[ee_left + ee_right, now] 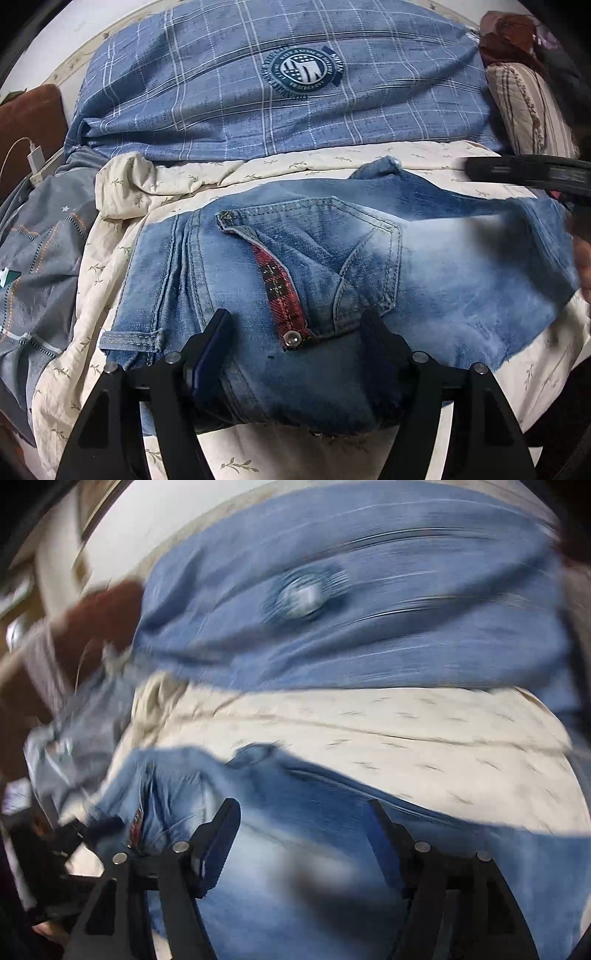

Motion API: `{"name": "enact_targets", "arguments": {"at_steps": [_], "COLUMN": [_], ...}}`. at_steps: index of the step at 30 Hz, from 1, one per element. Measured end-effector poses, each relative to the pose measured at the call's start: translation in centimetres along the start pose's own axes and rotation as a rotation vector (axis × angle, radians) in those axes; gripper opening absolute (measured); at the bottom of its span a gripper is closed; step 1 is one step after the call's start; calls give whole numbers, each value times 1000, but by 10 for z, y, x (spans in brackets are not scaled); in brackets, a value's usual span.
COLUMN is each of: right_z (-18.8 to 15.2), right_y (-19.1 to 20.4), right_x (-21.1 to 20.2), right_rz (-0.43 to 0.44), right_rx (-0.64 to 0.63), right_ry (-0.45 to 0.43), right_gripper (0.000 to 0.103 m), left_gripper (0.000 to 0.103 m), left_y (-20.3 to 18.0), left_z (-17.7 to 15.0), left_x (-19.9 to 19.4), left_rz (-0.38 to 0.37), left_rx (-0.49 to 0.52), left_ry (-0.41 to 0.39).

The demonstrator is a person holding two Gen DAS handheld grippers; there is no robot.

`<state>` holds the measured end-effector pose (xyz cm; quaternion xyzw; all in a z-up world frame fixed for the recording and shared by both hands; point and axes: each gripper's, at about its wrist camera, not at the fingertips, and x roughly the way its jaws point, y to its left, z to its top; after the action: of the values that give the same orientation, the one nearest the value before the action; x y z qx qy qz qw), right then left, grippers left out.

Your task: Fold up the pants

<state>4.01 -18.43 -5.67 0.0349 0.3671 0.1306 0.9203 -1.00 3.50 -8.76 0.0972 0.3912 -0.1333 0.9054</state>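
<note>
Faded blue jeans (pixel 332 266) lie folded on a cream bedsheet (pixel 122 258), back pocket and red plaid trim facing up. My left gripper (pixel 297 328) is open, its fingers (pixel 216 332) standing wide apart over the near edge of the jeans. In the blurred right wrist view the jeans (pixel 314 830) fill the lower frame. My right gripper (pixel 303 819) is open just above the denim and holds nothing. The right gripper also shows in the left wrist view (pixel 528 171) at the far right, over the jeans' right end.
A blue plaid quilt (pixel 277 85) with a round badge lies across the back of the bed. A grey quilt (pixel 37 258) bunches at the left. A striped pillow (pixel 528 107) sits at the back right. A white charger (pixel 37 158) lies at the left.
</note>
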Motion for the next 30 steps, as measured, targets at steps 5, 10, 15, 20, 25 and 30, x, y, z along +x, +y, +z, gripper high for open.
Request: {"name": "enact_targets", "arguments": {"at_steps": [5,10,15,20,25,30], "right_z": [19,32,52,45,47,12], "right_y": [20,30,13,-10,-43,-72], "right_x": [56,98,118,135,51,-18], "right_rz": [-10,-92,-148,-156,-43,-62], "right_rx": [-109,-205,-112,1,165,161], "right_ry": [92,194,200,245,33,27], "right_gripper": [50,5,3,3,5,5], "left_gripper": [72,72,72,73,73,73], "left_y": [-3,-8,-9,-14,-14,-5], "left_z": [-4,-7,-7,-12,-13,-7], "left_x": [-1,0,0,5,2,-8], "left_rz": [-4,-7,-10,25,32,-50], "left_rx": [61,104,126,185,197,108], "left_ry": [-2,-1,4,21,9,-16]}}
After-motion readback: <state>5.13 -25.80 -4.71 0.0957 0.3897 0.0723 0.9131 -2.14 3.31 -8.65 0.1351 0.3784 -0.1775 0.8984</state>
